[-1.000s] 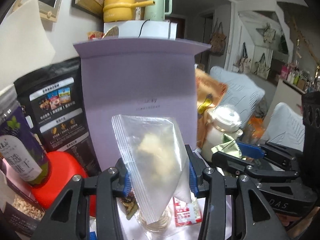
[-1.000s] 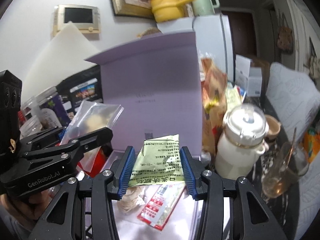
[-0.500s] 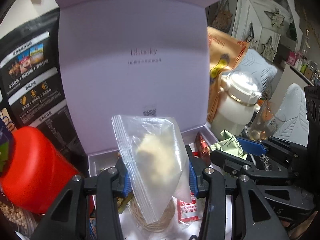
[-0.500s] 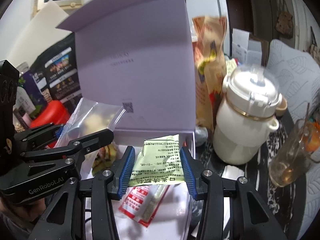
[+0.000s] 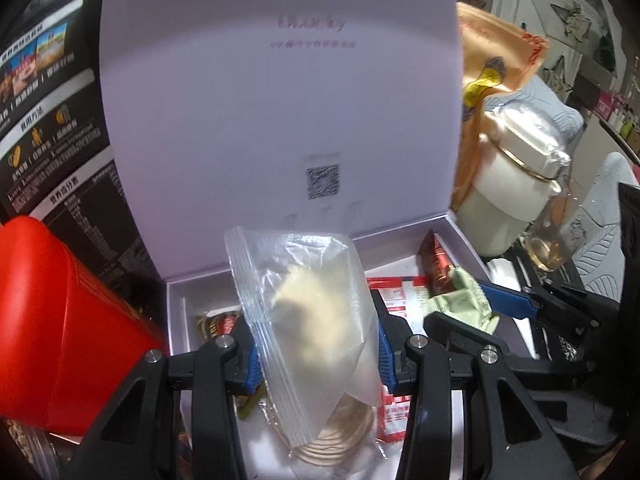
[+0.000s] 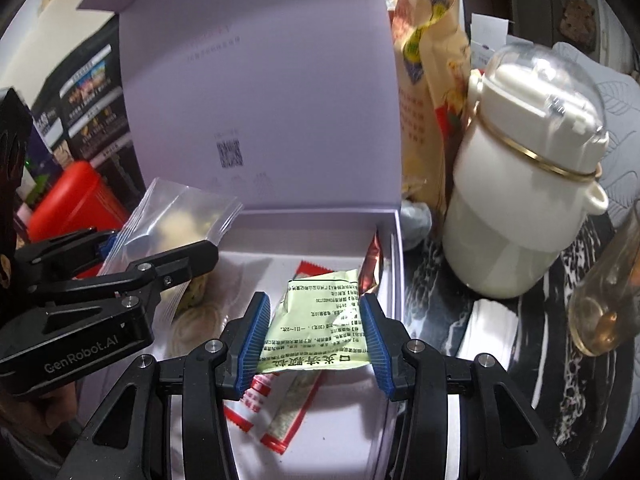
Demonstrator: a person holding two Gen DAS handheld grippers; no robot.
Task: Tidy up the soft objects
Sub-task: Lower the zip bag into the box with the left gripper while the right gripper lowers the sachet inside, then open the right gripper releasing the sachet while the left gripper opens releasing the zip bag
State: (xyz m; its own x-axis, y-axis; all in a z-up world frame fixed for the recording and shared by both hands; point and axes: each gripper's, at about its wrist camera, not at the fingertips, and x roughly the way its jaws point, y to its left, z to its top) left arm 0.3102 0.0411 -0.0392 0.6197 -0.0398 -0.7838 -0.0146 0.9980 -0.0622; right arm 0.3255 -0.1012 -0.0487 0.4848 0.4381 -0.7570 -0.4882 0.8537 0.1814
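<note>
Canister [image 5: 60, 320], red, is seen at the left, just beside the left wall of the open lilac box [image 5: 176, 312], whose lid [image 5: 280, 100] stands upright at the far edge. The zip bag [image 5: 308, 320] with pale contents is clamped between the pads of the left gripper [image 5: 316, 344], which is closed on it and held above the box's left half; a coil of pale string and a dark wrapper lie beneath it on the box floor. To the right, the green sachet [image 6: 320, 320] is gripped by the right gripper [image 6: 316, 332], its pads pressed against both edges, over the box's right half near the right wall, above the red packets [image 6: 276, 416]. A brown wrapper [image 6: 370, 264] leans in the far right corner. Outside the box, on the right, stand the white jug [image 6: 528, 184] and a glass [image 6: 604, 300].

Compared with a second ago, both grippers have been brought forward and down: the lid top, then in view with shelf and kettle above it, is now cut off, and the box floor is seen close below both loads. Both soft items are thus judged to be positioned for placing; release is not yet done. Crowding over the packets is a risk, so lowering before opening seems called for.
</note>
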